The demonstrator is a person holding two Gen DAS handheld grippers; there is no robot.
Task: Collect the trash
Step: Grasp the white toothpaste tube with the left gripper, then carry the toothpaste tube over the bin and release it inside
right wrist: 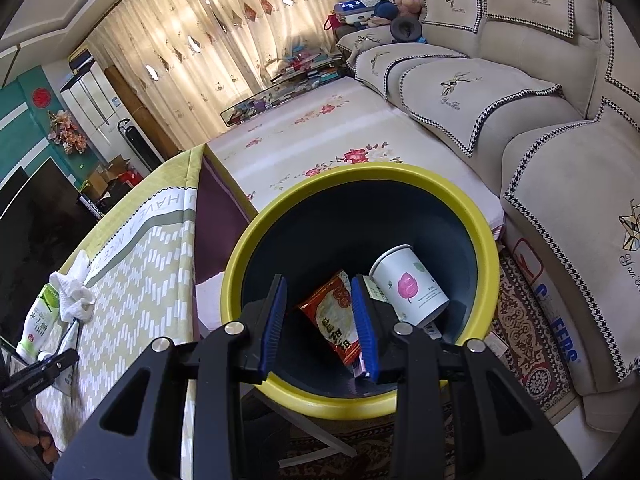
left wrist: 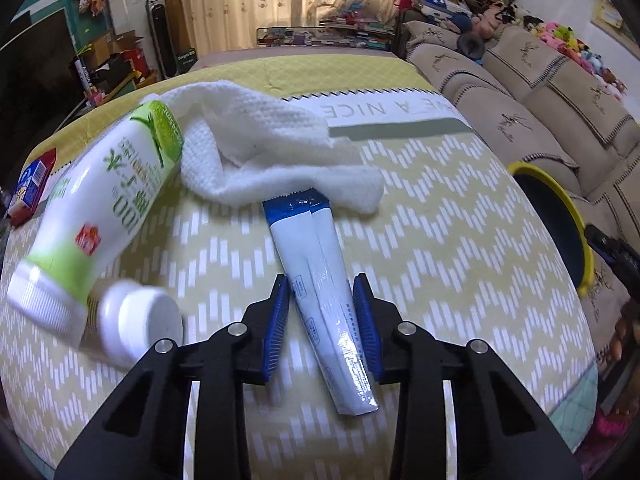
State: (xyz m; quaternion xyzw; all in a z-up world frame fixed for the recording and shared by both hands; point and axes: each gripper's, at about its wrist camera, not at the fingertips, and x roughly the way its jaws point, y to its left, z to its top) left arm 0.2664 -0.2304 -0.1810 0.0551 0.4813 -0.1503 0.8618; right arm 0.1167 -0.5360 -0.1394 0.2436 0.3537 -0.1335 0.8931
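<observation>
Packet (left wrist: 320,280): being straddled by the spread jaws of the left gripper (left wrist: 322,328), lined up for pinching.
Bin (right wrist: 256,236): being hovered over by the right gripper (right wrist: 320,322), jaws spread, nothing pinched.

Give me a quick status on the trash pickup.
Left gripper open around sachets. Right gripper open, empty, over bin. Napkin overlaps sachet tops.

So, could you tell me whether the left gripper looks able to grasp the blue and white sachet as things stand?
Probably yes: the left gripper is open and straddles the sachet; only the sachet's far tip lies under the white towel.
</observation>
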